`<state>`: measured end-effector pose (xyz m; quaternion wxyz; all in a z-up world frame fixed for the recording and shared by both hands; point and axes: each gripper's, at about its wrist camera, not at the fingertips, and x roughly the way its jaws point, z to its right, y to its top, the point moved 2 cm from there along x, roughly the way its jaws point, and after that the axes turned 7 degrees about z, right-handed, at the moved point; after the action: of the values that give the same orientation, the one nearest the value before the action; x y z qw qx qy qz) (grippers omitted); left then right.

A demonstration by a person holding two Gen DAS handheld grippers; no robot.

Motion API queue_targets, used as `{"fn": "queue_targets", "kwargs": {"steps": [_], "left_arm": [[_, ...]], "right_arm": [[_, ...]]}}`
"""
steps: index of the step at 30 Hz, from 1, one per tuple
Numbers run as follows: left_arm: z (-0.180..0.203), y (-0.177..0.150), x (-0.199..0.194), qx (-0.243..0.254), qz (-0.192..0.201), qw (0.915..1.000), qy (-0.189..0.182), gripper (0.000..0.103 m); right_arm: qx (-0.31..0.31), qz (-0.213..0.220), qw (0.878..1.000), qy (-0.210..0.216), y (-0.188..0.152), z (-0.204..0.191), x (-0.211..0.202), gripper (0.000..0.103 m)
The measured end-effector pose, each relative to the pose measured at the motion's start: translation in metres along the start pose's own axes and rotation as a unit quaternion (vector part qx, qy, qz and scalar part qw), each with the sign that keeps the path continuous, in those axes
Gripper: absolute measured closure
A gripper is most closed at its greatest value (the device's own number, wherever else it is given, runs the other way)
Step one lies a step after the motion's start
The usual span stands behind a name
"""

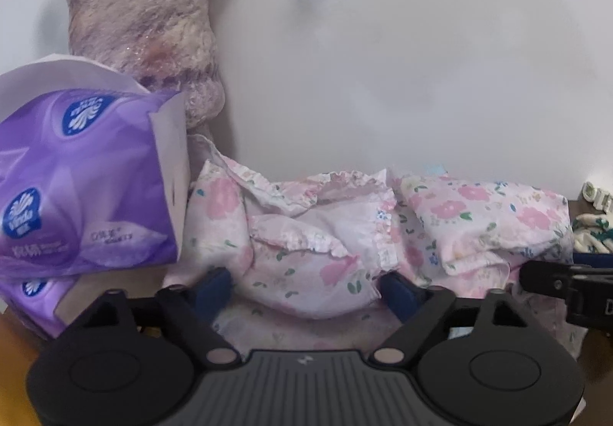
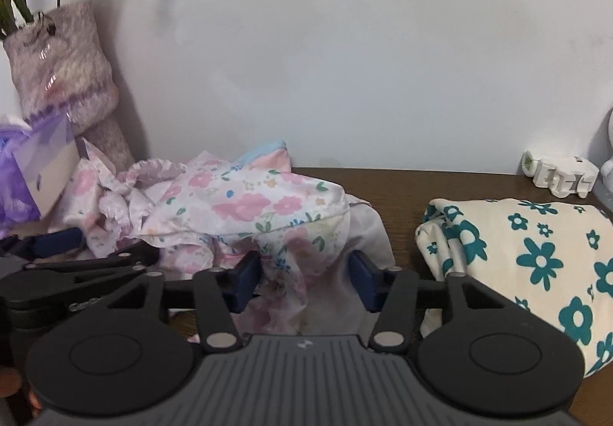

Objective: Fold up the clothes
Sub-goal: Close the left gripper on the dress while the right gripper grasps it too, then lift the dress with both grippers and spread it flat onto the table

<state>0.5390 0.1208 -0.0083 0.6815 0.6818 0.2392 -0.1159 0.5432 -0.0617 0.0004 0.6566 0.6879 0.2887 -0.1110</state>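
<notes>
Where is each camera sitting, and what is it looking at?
Left wrist: on the left gripper, facing the pink floral garment, tissue packs and wall; its own fingers show.
Right wrist: on the right gripper, facing that garment and a teal-flowered cloth; its fingers show.
Shared: garment, fuzzy vase, each other's gripper.

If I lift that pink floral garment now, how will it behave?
Pink floral garment: crumpled, thin-looking cloth, so probably floppy and light; it should sag and unfurl. Its ruffled trim looks bunched, so layers may come up together.
</notes>
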Motion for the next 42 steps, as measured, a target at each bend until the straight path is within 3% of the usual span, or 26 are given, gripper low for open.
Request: {"fn": "queue_targets", "kwargs": {"steps": [3, 4, 7, 15, 22, 33, 38, 42], "left_arm": [[0.005, 0.000, 0.004, 0.005, -0.002, 1.0000, -0.008, 0.059], [0.008, 0.000, 0.004, 0.010, 0.003, 0.9999, -0.010, 0.073], [0.015, 0.002, -0.002, 0.022, 0.026, 0.9993, -0.014, 0.097], [0.009, 0.011, -0.030, 0.019, 0.074, 0.9966, -0.032, 0.102], [-0.008, 0.024, -0.092, -0.016, 0.120, 0.9908, -0.060, 0.102], [-0.032, 0.040, -0.259, -0.008, 0.189, 0.9787, -0.081, 0.103], [-0.062, 0.010, -0.344, 0.000, 0.211, 0.9724, -0.101, 0.103], [-0.092, -0.013, -0.412, -0.003, 0.237, 0.9643, -0.118, 0.102]], "right_arm": [[-0.009, 0.003, 1.000, -0.001, 0.001, -0.002, 0.000, 0.079], [-0.009, 0.004, 1.000, 0.001, 0.001, -0.002, 0.000, 0.087], [-0.011, 0.010, 1.000, -0.003, 0.004, -0.006, -0.004, 0.089], [-0.022, 0.044, 0.999, -0.003, 0.015, -0.008, -0.024, 0.097], [-0.004, 0.088, 0.996, 0.020, 0.029, -0.004, -0.069, 0.097], [-0.040, 0.168, 0.985, 0.022, 0.039, 0.005, -0.234, 0.098], [-0.061, 0.165, 0.984, 0.000, 0.009, 0.028, -0.313, 0.098], [-0.072, 0.158, 0.985, 0.009, -0.028, 0.048, -0.372, 0.098]]}}
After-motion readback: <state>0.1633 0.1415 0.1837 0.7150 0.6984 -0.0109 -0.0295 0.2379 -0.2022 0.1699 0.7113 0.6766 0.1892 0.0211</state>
